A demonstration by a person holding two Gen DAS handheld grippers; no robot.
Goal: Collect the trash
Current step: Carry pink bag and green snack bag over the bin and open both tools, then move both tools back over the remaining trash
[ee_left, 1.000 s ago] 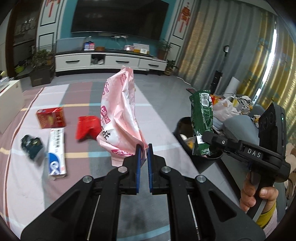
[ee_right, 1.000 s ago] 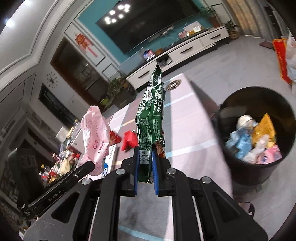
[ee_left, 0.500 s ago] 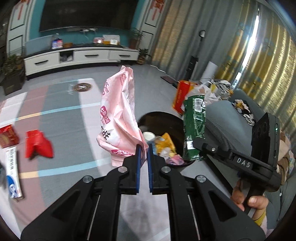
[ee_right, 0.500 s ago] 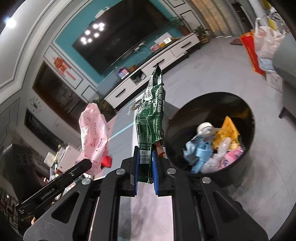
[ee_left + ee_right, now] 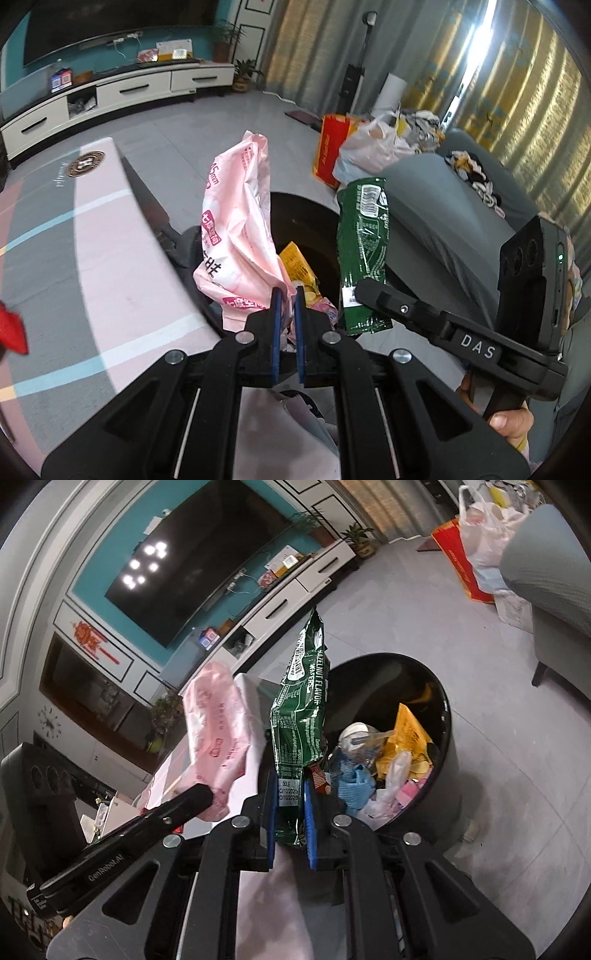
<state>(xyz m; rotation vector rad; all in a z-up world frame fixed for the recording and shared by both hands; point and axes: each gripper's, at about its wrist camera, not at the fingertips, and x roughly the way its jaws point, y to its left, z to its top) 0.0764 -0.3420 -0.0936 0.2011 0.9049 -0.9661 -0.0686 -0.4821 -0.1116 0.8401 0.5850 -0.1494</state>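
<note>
My left gripper (image 5: 287, 306) is shut on a crumpled pink plastic wrapper (image 5: 238, 236) and holds it upright over the near rim of the black round trash bin (image 5: 314, 221). My right gripper (image 5: 290, 801) is shut on a green hazelnut wafer wrapper (image 5: 301, 716), held upright beside the bin (image 5: 439, 786), which holds several pieces of trash. The green wrapper (image 5: 364, 254) and the right gripper also show in the left wrist view. The pink wrapper (image 5: 218, 734) shows in the right wrist view, to the left of the green one.
The table with a pink, grey and striped cloth (image 5: 92, 258) lies left of the bin, with a red wrapper (image 5: 11, 328) on it. A grey sofa (image 5: 443, 221), shopping bags (image 5: 354, 147) and a TV cabinet (image 5: 110, 96) stand around.
Both grippers have swung right from the table to the bin, carrying their wrappers. The table's other trash has slid out of view to the left.
</note>
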